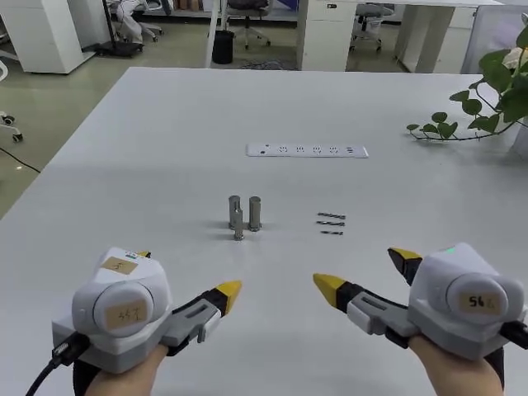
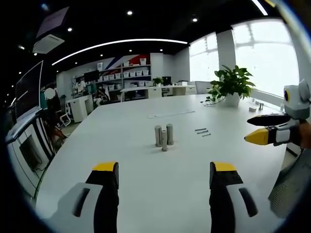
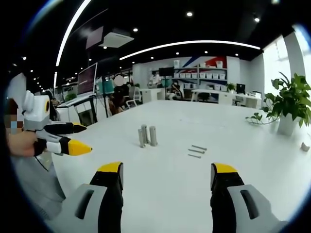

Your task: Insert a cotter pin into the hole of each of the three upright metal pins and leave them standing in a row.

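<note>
Hovering short of the metal pins [image 1: 244,216], left gripper [image 1: 186,272] and right gripper [image 1: 365,268] spread empty fingers [image 1: 227,290] wide, likely ready for the cotter pins [image 1: 331,223] beside them.

White table [image 1: 165,148], power strip [image 1: 307,150] lying across its middle, leafy plant [image 1: 497,82] at right edge, office chair [image 1: 247,10] beyond

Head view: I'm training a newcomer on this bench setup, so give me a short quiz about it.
1. How many cotter pins lie on the table?
2. Seen in the head view, where do the cotter pins lie from the metal pins? A left, B right, C on top.
3. True or false: the left gripper and right gripper are both open and empty.
Key: 1 three; 2 B; 3 true.
</note>
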`<act>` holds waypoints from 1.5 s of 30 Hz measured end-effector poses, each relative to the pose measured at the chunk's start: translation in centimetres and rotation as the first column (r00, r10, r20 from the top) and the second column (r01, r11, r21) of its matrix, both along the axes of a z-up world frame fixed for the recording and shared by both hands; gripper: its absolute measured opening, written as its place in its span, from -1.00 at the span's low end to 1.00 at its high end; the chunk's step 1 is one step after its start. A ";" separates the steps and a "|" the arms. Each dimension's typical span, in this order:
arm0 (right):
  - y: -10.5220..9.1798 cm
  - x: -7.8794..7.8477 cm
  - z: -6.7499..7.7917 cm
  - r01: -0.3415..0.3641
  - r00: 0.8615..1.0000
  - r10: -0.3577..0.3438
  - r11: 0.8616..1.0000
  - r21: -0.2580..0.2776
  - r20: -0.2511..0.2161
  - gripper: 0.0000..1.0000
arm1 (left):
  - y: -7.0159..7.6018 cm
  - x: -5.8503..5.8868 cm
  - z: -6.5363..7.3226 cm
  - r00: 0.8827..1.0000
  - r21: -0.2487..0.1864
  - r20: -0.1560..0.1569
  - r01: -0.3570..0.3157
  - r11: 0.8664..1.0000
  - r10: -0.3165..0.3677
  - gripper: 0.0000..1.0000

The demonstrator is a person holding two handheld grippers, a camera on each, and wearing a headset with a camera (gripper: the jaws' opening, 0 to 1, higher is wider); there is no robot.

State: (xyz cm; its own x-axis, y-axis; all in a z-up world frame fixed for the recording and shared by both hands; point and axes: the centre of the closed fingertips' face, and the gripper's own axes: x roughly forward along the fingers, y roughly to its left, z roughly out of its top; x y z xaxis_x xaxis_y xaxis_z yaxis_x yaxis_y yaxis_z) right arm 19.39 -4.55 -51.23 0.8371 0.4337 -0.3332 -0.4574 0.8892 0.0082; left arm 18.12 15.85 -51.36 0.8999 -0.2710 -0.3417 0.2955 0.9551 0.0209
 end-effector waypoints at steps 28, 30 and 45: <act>0.1 -0.1 0.0 -0.007 1.000 0.007 1.000 0.000 -0.013 0.37 | 0.1 0.1 0.0 1.000 0.012 -0.004 -0.001 1.000 0.001 0.44; 0.1 -0.1 0.1 -0.008 1.000 0.008 1.000 0.003 -0.009 0.38 | 0.1 0.1 0.0 1.000 0.011 -0.004 0.000 1.000 0.000 0.44; 0.3 -0.2 0.2 -0.018 1.000 0.018 1.000 -0.008 -0.004 0.42 | 0.2 0.0 0.1 1.000 0.007 -0.004 0.000 1.000 0.000 0.42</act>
